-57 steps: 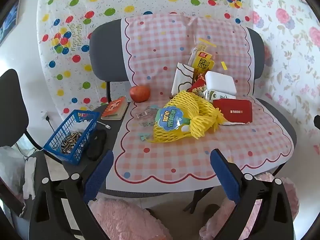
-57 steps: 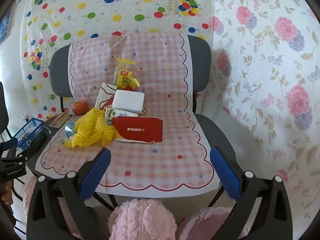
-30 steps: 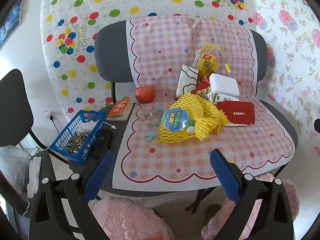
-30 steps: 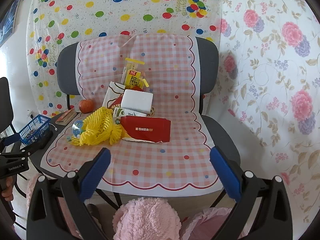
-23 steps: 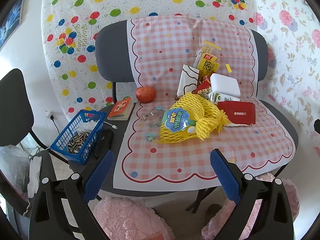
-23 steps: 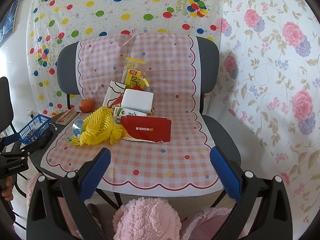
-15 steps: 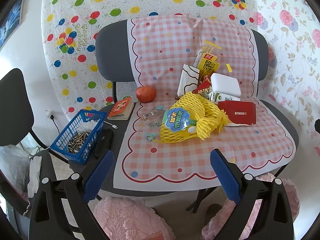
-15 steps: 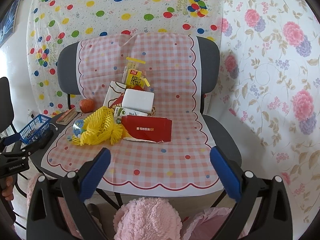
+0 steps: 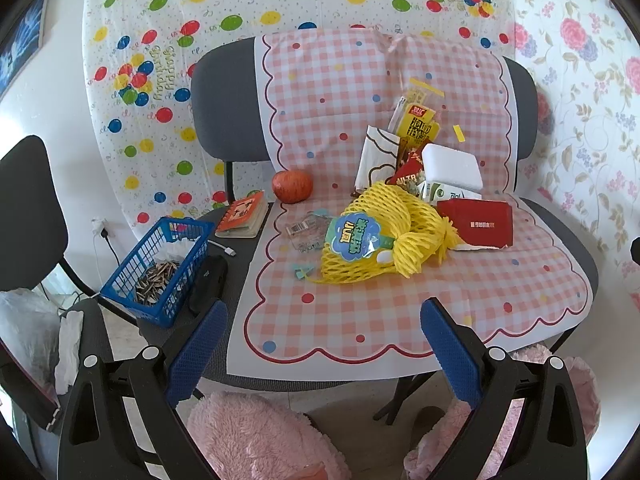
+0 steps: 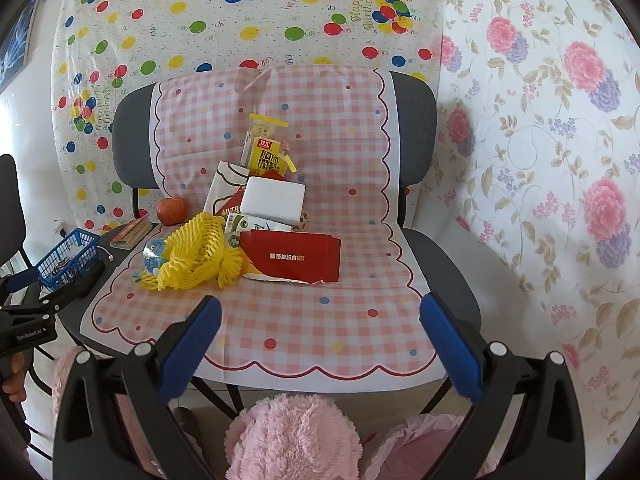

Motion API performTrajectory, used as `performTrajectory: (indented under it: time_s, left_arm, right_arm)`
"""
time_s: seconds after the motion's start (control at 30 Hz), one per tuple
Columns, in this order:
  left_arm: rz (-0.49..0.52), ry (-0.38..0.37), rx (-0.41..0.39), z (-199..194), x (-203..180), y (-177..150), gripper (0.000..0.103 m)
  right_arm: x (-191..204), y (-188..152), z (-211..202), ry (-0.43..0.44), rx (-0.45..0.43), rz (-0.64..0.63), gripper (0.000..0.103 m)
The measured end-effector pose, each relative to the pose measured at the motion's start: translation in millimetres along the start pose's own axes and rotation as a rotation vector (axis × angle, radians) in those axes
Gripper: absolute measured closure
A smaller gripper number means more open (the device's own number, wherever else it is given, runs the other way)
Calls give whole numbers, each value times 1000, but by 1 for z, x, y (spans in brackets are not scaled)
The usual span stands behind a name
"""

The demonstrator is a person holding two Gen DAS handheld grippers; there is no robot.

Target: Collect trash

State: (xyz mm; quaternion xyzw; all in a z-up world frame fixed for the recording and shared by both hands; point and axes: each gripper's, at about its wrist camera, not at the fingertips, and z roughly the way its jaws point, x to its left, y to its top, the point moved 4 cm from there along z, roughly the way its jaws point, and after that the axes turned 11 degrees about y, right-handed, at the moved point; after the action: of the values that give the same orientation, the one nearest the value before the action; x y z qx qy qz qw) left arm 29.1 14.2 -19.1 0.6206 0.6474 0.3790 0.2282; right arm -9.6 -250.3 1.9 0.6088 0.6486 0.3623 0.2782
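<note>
Left wrist view. The left gripper (image 9: 323, 320) hovers empty before the seat of a grey chair (image 9: 224, 112), its blue-padded jaws spread wide apart. Ahead and to its left, a blue basket (image 9: 158, 264) holding dark seed husks rests on the seat beside a black pouch (image 9: 208, 284), with an orange notebook (image 9: 244, 216) farther back. An apple (image 9: 292, 186) sits beyond, at the edge of the pink checked cloth (image 9: 400, 312). Straight ahead of the jaws lie a clear wrapper (image 9: 306, 232) and yellow foam netting (image 9: 384, 244) bearing a blue-green label. Ahead and to the right, the trash heap continues: a red envelope (image 9: 478, 226), a white foam block (image 9: 452, 168) above a green-and-white carton, and yellow snack packets (image 9: 418, 124) leaning on the backrest.

Right wrist view. The right gripper (image 10: 320, 330), jaws likewise fully parted and holding nothing, faces the same heap, which lies ahead and slightly left; the red envelope is nearest its centre line. Floral wallpaper (image 10: 560, 140) fills the right.
</note>
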Motion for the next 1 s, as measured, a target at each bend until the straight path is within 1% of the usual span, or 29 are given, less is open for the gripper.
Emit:
performTrajectory:
  time_s: [0.27, 0.4, 1.0]
  left_arm:
    - [1, 0, 2, 1, 1, 0, 7]
    - [3, 1, 5, 4, 4, -9, 7]
    - [5, 2, 7, 4, 2, -7, 7]
  right_arm:
    - [0, -1, 0, -2, 0, 1, 6]
    - [-1, -3, 1, 1, 2, 4, 6]
    - [-2, -4, 1, 1, 1, 5, 6]
